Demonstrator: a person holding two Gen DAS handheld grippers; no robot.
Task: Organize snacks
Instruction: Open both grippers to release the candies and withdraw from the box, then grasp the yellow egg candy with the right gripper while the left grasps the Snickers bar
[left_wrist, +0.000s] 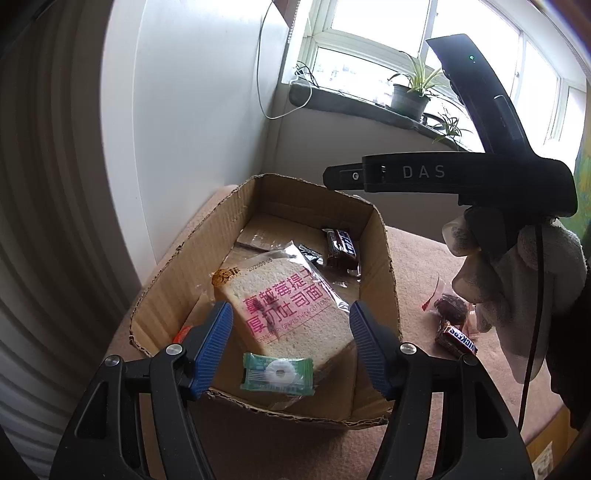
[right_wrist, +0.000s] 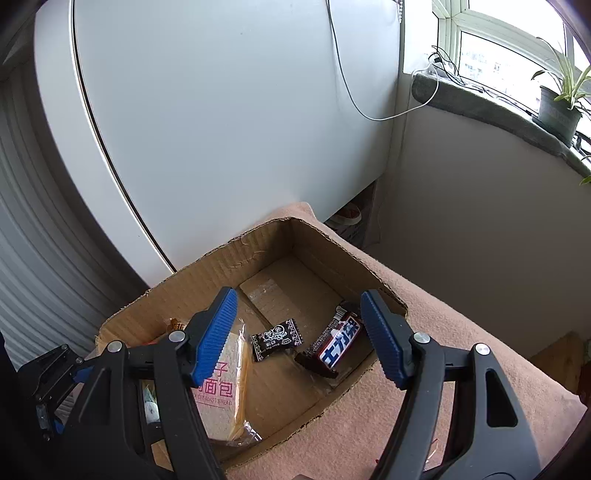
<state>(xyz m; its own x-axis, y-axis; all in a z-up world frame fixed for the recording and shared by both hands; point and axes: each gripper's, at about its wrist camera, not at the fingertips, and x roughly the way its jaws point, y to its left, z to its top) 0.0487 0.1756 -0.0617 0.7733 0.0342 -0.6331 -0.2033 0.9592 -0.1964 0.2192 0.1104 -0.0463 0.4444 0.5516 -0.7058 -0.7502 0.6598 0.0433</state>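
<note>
Evidently mid-sorting: both the left gripper (left_wrist: 290, 332) and right gripper (right_wrist: 299, 336) hang wide and empty over the cardboard box (left_wrist: 388, 266), bread packet (left_wrist: 284, 306) inside; next comes the Snickers bar (left_wrist: 456, 338) on the table's right edge.

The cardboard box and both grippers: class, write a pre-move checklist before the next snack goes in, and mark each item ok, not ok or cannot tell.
1. Left gripper open and holding nothing: ok.
2. Right gripper open and holding nothing: ok.
3. Box upright with bare floor left for more: ok.
4. Bread, mint, black candy and Snickers in the box: ok.
5. All snacks boxed: not ok; a Snickers bar and a dark snack lie on the cloth outside.
6. Whether more snacks wait out of view: cannot tell.
</note>
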